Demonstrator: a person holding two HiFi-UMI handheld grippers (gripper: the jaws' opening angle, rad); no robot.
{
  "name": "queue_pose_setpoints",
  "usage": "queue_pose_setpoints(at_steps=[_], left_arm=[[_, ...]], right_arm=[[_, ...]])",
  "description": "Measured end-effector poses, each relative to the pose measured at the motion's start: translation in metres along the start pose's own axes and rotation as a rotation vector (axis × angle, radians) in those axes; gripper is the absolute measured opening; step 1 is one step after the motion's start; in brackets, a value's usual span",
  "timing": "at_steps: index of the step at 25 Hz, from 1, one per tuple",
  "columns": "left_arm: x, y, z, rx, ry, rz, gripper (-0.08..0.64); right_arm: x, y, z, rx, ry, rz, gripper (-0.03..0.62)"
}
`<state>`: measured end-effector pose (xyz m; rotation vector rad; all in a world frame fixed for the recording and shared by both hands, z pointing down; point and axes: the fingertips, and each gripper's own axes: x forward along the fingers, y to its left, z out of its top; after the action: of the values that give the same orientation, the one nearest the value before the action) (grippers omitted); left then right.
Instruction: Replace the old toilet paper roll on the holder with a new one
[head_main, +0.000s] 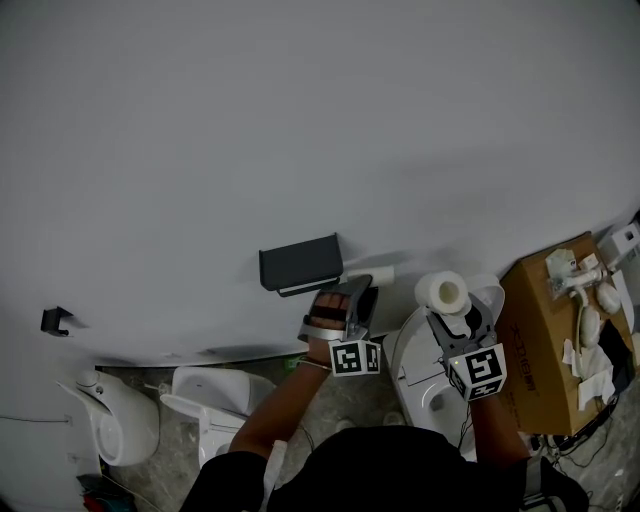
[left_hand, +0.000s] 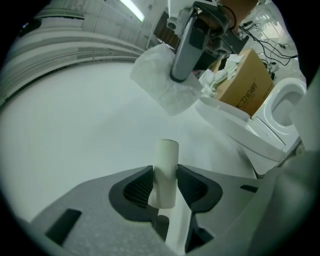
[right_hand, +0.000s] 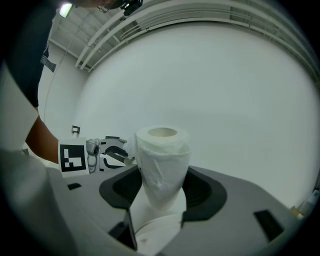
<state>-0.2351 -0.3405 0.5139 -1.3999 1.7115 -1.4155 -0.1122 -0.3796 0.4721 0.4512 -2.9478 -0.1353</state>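
Background: plain white wall (head_main: 300, 120); toilet (head_main: 415, 370) below the right tool.
Left tool (left_hand: 165, 186): jaws closed on the bare core tube (left_hand: 166, 170), which stands upright between the pads.
Right tool (right_hand: 161, 192): jaws clamped on the new roll (right_hand: 161, 160), bore upward.
Holder (head_main: 300, 263): dark, wall-mounted, just beyond the left tool; appears vacant.
Step, judged: bring the roll to the holder; squeeze lightly, align the bore, keep the core aside.
Cardboard box (head_main: 545, 330): right of the right tool; holds white fittings (head_main: 585, 290).
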Motion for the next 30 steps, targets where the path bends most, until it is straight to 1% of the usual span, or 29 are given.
queue_pose_setpoints(at_steps=[4, 8, 11, 17, 19, 24, 27, 30], left_arm=[[-0.015, 0.013, 0.013, -0.052, -0.053, 0.053, 0.15], [-0.036, 0.031, 0.017, -0.171, -0.088, 0.099, 0.15], [-0.051, 0.044, 0.016, -0.233, -0.098, 0.145, 0.15], [-0.081, 0.06, 0.005, -0.351, -0.111, 0.204, 0.15], [-0.092, 0.067, -0.002, -0.4, -0.119, 0.232, 0.15], [-0.119, 0.082, -0.026, -0.487, -0.126, 0.299, 0.15], [-0.135, 0.093, -0.039, -0.595, -0.15, 0.332, 0.15], [-0.153, 0.112, -0.047, -0.721, -0.234, 0.375, 0.15]], right_arm=[[-0.004, -0.005, 0.0, 0.003, -0.019, -0.014, 0.244], [-0.002, 0.0, -0.003, 0.012, -0.008, 0.001, 0.244], [0.004, 0.008, -0.002, 0.012, -0.011, 0.023, 0.244], [0.018, 0.03, 0.003, 0.028, -0.056, 0.088, 0.244], [0.021, 0.037, 0.001, 0.041, -0.055, 0.107, 0.244], [0.029, 0.056, -0.004, 0.076, -0.045, 0.15, 0.244], [0.034, 0.065, -0.002, 0.084, -0.052, 0.169, 0.244], [0.04, 0.074, 0.004, 0.09, -0.067, 0.182, 0.244]])
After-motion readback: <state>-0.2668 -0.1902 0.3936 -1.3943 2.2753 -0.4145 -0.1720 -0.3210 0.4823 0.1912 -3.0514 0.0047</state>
